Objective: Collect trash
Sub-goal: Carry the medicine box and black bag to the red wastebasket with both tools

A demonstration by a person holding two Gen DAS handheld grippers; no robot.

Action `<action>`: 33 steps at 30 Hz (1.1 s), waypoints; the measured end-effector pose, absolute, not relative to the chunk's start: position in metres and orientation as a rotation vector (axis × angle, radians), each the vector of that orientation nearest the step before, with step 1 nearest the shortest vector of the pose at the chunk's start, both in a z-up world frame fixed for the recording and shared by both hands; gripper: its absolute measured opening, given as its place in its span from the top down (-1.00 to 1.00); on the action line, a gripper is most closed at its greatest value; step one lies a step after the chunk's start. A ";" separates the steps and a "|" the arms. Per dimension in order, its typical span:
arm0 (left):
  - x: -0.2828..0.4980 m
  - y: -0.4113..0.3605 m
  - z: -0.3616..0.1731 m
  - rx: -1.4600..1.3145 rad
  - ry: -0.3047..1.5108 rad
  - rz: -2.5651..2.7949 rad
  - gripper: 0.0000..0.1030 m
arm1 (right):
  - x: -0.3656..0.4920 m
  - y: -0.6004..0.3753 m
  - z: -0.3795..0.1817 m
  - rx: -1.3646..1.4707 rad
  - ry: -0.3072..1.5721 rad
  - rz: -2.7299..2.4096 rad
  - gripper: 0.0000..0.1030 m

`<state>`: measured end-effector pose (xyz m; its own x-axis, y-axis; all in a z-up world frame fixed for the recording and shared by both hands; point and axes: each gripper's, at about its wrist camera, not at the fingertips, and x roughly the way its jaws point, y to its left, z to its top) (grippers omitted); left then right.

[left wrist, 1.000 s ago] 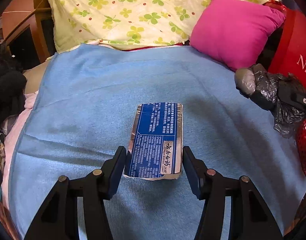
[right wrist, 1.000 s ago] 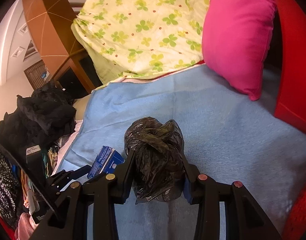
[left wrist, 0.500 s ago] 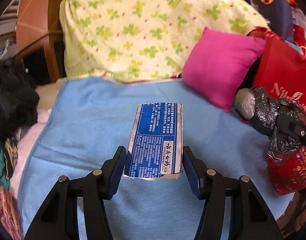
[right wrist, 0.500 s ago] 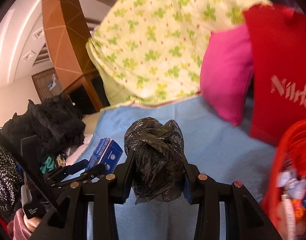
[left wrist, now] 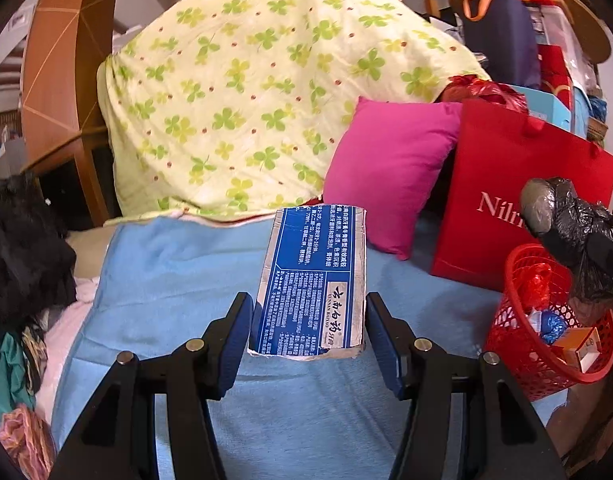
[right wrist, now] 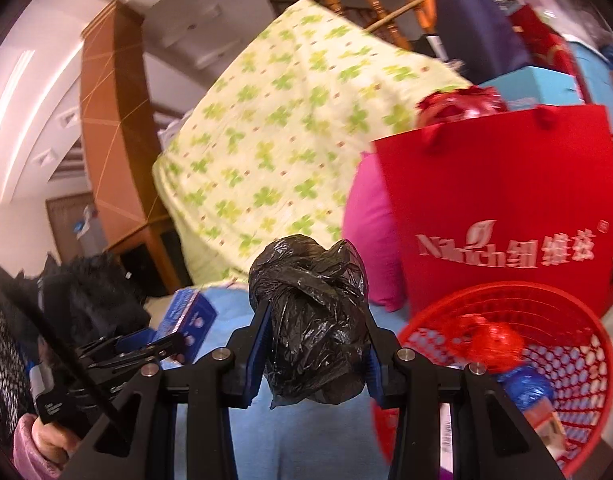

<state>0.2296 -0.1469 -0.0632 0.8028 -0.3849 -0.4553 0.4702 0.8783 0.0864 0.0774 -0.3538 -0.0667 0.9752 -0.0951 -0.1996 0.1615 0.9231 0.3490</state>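
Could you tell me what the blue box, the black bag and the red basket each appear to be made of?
Blue box: printed cardboard, apparently glossy, with a torn pale edge. Black bag: thin plastic film, shiny, crinkled and knotted. Red basket: probably moulded plastic, judging by its regular mesh holes.

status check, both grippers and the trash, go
Left gripper shut on blue box. Right gripper shut on black bag. Red basket close right, path clear.
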 end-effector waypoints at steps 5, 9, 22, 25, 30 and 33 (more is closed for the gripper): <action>0.219 -0.156 -0.055 0.212 0.413 -0.462 -0.14 | 0.062 -0.372 -0.066 0.379 0.142 -0.187 0.16; 0.213 -0.164 -0.051 0.220 0.391 -0.458 -0.14 | 0.059 -0.383 -0.067 0.389 0.138 -0.207 0.16; 0.201 -0.190 -0.056 0.259 0.393 -0.497 -0.15 | 0.061 -0.395 -0.069 0.416 0.133 -0.209 0.16; 0.200 -0.194 -0.057 0.259 0.397 -0.501 -0.15 | 0.061 -0.399 -0.070 0.423 0.133 -0.212 0.16; 0.197 -0.201 -0.057 0.260 0.397 -0.515 -0.15 | 0.062 -0.402 -0.072 0.427 0.135 -0.221 0.15; 0.195 -0.205 -0.057 0.260 0.397 -0.524 -0.15 | 0.061 -0.402 -0.071 0.431 0.133 -0.225 0.15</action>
<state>0.1954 -0.2050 -0.0570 0.7925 -0.4320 -0.4305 0.5311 0.8358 0.1390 0.0613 -0.4015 -0.0715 0.9666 -0.1873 -0.1751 0.2435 0.8843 0.3984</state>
